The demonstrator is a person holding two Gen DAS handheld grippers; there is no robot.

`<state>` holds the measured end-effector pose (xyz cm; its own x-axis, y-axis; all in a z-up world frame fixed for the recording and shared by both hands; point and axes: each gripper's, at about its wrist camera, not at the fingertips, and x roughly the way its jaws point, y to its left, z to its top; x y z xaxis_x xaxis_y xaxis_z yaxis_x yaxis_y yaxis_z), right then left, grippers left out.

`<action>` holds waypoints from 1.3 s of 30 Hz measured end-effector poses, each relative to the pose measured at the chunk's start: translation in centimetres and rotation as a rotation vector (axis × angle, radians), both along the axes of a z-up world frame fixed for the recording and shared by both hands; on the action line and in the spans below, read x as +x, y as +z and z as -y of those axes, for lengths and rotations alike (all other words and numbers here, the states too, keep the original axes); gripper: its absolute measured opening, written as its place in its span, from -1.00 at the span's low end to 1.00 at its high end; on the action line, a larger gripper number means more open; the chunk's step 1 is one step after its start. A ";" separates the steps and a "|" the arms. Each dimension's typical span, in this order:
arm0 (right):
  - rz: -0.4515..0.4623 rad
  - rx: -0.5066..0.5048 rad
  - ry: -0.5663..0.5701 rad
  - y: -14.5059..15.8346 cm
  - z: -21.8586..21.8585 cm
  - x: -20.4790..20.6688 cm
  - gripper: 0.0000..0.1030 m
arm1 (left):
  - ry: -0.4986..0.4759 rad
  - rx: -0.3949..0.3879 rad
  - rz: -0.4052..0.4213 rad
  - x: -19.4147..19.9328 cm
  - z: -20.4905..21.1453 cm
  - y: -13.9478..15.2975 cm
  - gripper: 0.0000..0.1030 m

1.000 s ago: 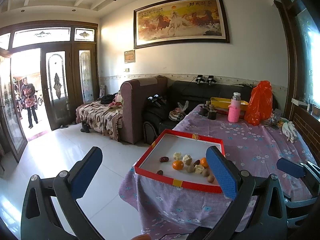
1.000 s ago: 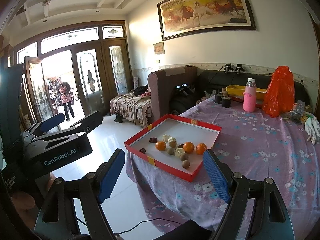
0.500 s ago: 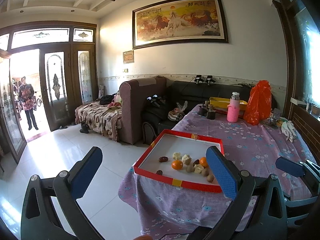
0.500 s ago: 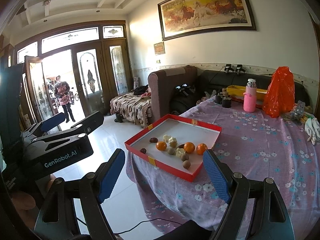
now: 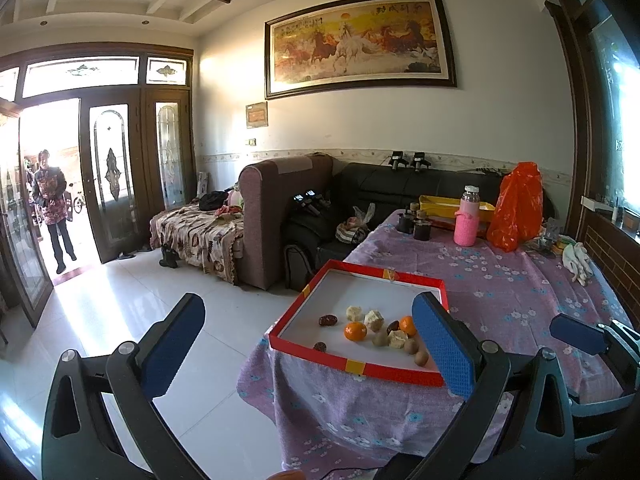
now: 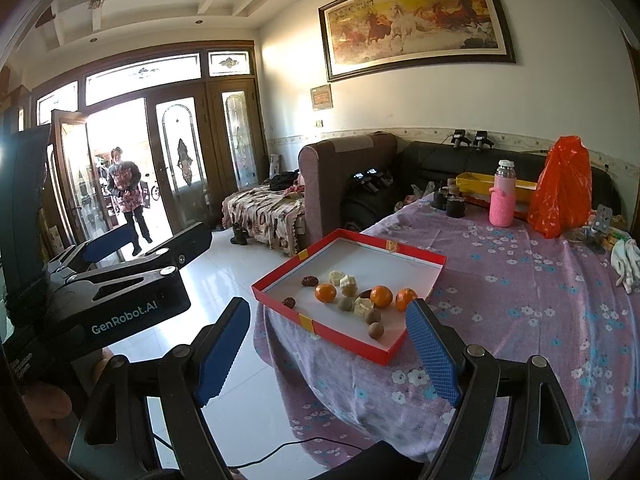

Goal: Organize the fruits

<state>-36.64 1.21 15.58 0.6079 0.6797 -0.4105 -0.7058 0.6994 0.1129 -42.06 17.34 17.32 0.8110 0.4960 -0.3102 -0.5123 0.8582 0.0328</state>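
A red-rimmed white tray [image 5: 356,365] [image 6: 320,329] sits at the near-left corner of the table. It holds oranges [image 6: 325,293] [image 5: 355,331], dark red dates [image 6: 309,281], pale lumpy pieces [image 6: 348,283] and small brown round fruits [image 6: 376,330]. My left gripper [image 5: 308,346] hangs open short of the tray, partly over the floor, with nothing between its blue pads. To its right my right gripper [image 6: 326,354] is open too, near the table's front edge, and it holds nothing. The right pad in each wrist view hides a bit of the tray's near-right corner.
A flowered purple cloth [image 6: 520,320] covers the table. At its far end stand a pink bottle [image 6: 503,196], an orange plastic bag [image 6: 562,188], a yellow tray [image 6: 480,182] and dark jars [image 6: 454,205]. White gloves [image 6: 628,260] lie right. Sofas [image 5: 288,216] and tiled floor [image 5: 120,300] lie left; a person [image 5: 52,208] stands in the doorway.
Both grippers and the fruits stay as they were. Only the person in the doorway shifts slightly.
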 end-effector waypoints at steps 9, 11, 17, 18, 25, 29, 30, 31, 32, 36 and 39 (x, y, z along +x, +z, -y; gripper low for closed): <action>0.018 -0.020 0.012 0.0 -0.4 -0.1 0.59 | 0.011 -0.012 0.008 -0.4 -0.8 0.1 1.00; 0.017 -0.023 0.015 -0.1 -0.5 0.0 0.59 | 0.011 -0.011 0.007 -0.4 -0.9 0.1 1.00; 0.012 -0.024 0.017 -0.3 -0.6 0.1 0.59 | 0.001 -0.001 0.007 -0.4 -1.1 0.0 1.00; 0.012 -0.022 0.017 -0.4 -0.6 0.2 0.59 | -0.003 0.002 0.009 -0.5 -1.1 0.0 1.00; 0.014 -0.028 0.018 -0.3 -0.7 0.0 0.59 | -0.017 0.021 0.013 -0.9 -0.9 0.0 1.00; 0.015 -0.024 0.015 -0.3 -0.6 0.0 0.59 | -0.022 0.038 0.019 -1.1 -0.6 0.1 1.00; 0.014 -0.023 0.014 -0.4 -0.6 0.0 0.59 | -0.027 0.039 0.020 -1.1 -0.6 0.2 1.00; 0.013 -0.023 0.014 -0.4 -0.6 0.0 0.59 | -0.031 0.039 0.021 -1.1 -0.6 0.2 1.00; 0.010 -0.023 0.015 -0.4 -0.6 0.0 0.59 | -0.035 0.040 0.021 -1.1 -0.5 0.3 1.00; 0.011 -0.028 0.019 -0.5 -0.8 -0.2 0.59 | -0.039 0.055 0.023 -1.2 -0.3 0.4 1.00; 0.015 -0.036 0.023 -0.7 -1.0 -0.2 0.59 | -0.046 0.058 0.020 -1.2 -0.3 0.4 1.00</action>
